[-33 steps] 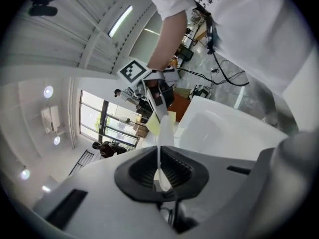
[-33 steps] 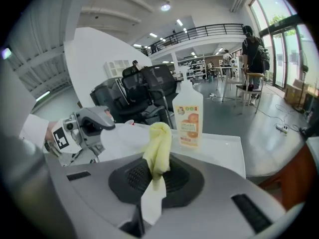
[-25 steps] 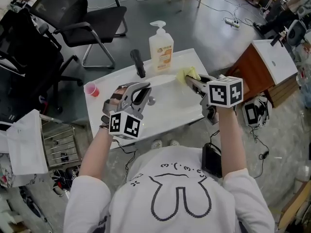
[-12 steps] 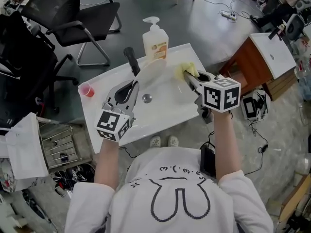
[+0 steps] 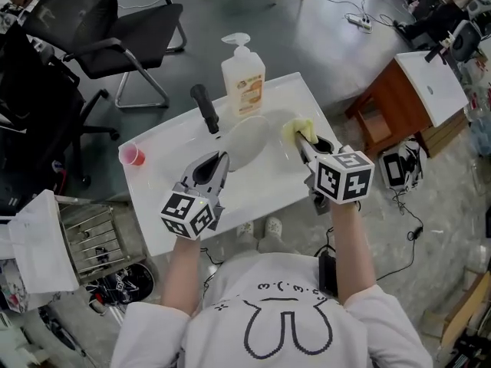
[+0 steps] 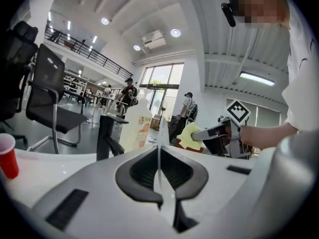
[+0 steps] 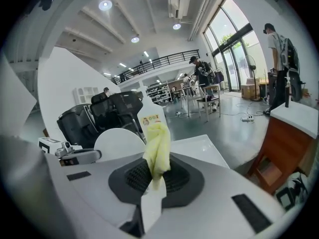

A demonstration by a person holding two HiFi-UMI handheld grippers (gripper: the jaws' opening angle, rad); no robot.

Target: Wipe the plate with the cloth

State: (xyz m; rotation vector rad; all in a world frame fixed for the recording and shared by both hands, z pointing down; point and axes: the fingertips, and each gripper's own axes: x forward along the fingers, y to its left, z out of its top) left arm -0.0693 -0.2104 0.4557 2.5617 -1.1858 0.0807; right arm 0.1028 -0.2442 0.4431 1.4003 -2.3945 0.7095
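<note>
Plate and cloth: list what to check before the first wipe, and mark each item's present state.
1. The left gripper is shut on the rim of the plate: ok.
2. The right gripper is shut on the cloth: ok.
3. Enough cloth sticks out past the jaw tips to wipe with: ok.
4. The plate's face is turned toward the cloth: ok, the right gripper view shows its round face.
5. The cloth touches the plate: not ok, the head view shows a gap between them.
6. The plate is clear of the soap bottle and black faucet behind it: cannot tell.
</note>
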